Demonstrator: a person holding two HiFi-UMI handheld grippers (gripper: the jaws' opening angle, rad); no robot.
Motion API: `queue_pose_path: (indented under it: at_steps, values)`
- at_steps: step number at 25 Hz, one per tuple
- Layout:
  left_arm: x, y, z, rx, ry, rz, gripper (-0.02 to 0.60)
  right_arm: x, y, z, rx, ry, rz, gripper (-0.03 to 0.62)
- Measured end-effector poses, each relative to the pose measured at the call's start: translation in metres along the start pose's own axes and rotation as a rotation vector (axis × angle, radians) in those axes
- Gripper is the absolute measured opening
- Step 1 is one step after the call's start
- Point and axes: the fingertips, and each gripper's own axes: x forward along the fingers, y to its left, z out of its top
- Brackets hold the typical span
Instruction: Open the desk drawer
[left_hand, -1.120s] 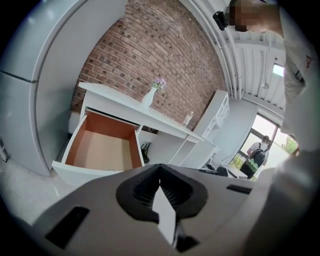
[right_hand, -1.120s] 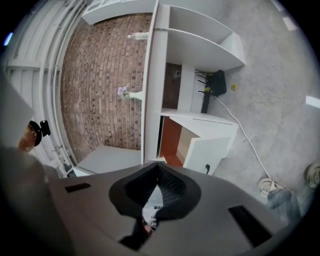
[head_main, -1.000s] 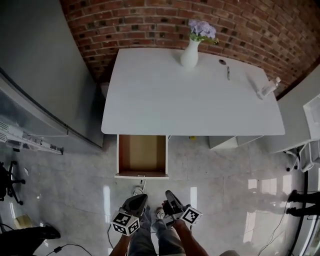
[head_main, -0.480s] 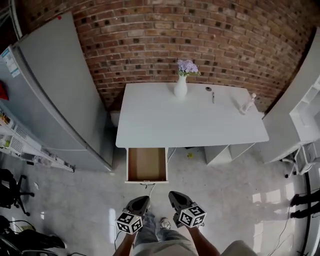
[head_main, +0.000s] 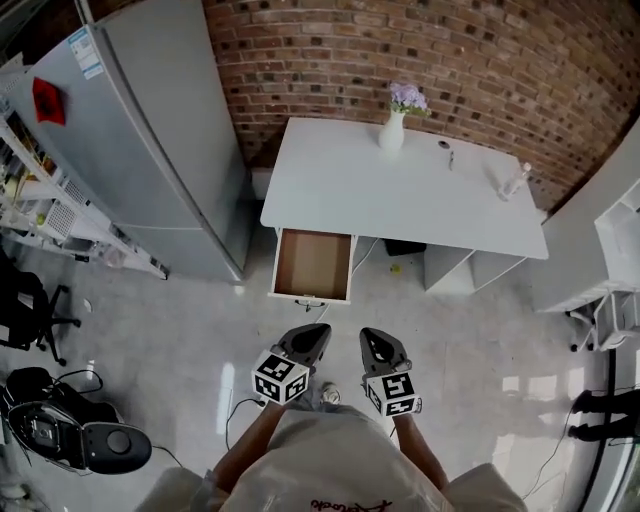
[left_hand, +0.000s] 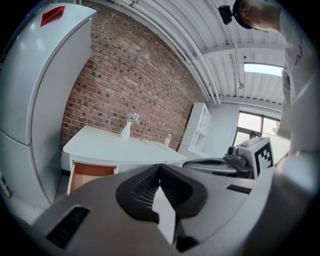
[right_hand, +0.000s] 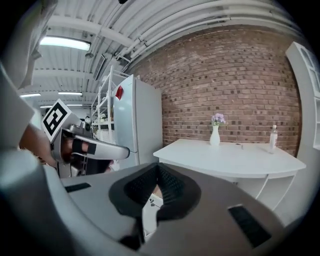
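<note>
I see the drawer (head_main: 313, 264) standing open just left of the middle of the head view, pulled well out from under the desk (head_main: 400, 190) toward me. It is a shallow rectangular box with white sides and a white front panel, and its flat brown inside lies fully in view from above. It sits level and square to the desk's near edge, at that edge's left end. The desk itself is white with a broad rectangular top, in the upper middle of the frame.
</note>
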Motion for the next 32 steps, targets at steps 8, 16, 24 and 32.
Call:
queue_pose_path:
  at_steps: [8,16,24,32]
  values:
    - [-0.020,-0.001,-0.005,-0.002,-0.028,0.082,0.012,-0.025,0.007,-0.018,0.005,0.004,0.016,0.018]
    - [-0.048,-0.007,-0.013,-0.010,-0.018,0.172,0.012,-0.039,0.018,-0.026,0.026,0.020,0.073,0.018]
    - [-0.061,0.003,-0.016,-0.008,0.024,0.188,0.012,-0.042,0.038,-0.029,0.081,0.021,0.108,0.018]
    - [-0.072,0.001,-0.038,-0.041,0.057,0.167,0.012,-0.040,0.058,-0.040,0.084,0.071,0.126,0.018]
